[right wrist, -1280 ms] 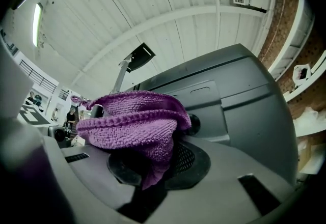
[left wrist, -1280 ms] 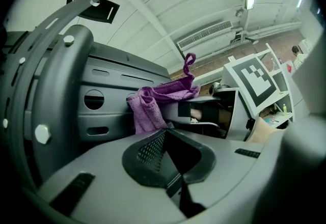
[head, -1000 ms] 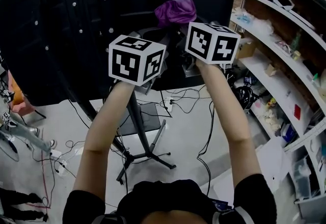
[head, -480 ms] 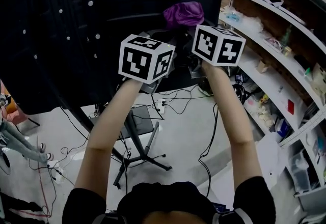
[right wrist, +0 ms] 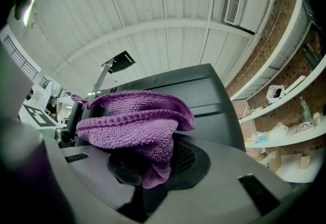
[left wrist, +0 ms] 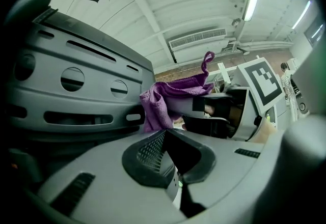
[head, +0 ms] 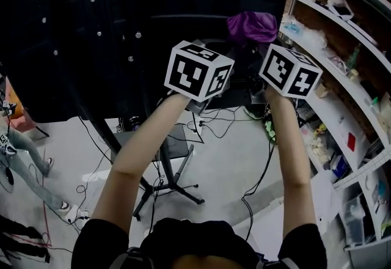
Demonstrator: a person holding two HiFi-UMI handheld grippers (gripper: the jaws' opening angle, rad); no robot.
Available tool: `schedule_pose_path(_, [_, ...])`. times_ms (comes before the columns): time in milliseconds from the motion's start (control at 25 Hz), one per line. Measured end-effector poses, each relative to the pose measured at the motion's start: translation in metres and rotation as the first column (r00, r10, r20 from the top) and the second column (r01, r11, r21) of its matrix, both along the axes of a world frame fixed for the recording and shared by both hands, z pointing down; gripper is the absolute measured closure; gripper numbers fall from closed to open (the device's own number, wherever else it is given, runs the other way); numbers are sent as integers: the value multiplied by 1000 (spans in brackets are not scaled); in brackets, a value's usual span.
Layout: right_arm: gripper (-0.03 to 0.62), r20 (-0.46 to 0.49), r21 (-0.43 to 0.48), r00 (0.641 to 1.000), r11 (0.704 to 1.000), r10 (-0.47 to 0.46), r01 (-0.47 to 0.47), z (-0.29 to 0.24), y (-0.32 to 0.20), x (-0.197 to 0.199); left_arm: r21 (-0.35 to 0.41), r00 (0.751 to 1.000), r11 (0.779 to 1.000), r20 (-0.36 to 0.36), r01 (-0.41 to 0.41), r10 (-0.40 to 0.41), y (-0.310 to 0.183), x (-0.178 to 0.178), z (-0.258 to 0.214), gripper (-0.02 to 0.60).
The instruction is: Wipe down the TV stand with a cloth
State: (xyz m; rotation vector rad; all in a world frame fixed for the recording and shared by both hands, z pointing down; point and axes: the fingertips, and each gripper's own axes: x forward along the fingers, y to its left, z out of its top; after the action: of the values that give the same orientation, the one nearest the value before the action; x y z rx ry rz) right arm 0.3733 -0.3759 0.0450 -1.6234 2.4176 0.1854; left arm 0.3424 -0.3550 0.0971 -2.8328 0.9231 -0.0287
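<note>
A purple cloth (head: 252, 25) sits bunched in my right gripper (head: 290, 72), whose jaws are shut on it. The right gripper view shows the cloth (right wrist: 132, 118) draped over that gripper (right wrist: 153, 167), held up near the dark back panel of the TV (right wrist: 183, 90). My left gripper (head: 198, 72) is raised beside it at the left, open and empty (left wrist: 170, 159). From there the cloth (left wrist: 168, 98) and the right gripper's marker cube (left wrist: 260, 88) lie just ahead. The TV's black back (head: 153, 5) fills the top of the head view, and the stand's pole and legs (head: 168, 164) reach the floor below.
White shelves (head: 342, 90) with small items curve along the right. Cables (head: 244, 133) trail over the grey floor round the stand's feet. A person's legs (head: 24, 164) show at the left edge.
Both grippers and the purple cloth have shifted to the right along the TV's back. A person's legs have come into view at the left.
</note>
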Motion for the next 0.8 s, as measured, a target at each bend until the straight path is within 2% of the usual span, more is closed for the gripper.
schedule_pose_path(160, [530, -48, 61, 996, 995, -81, 84, -15, 21, -43, 13, 1000, 1000, -22, -13, 13, 19, -26, -11, 575])
schedule_pose_path(440, [530, -107, 150, 969, 960, -223, 238, -40, 56, -137, 85, 998, 994, -24, 64, -62, 42, -110, -32, 575])
schedule_pose_path(800, [530, -151, 157, 927, 918, -342, 364, -58, 71, -252, 104, 985, 981, -57, 166, -161, 53, -219, -49, 575])
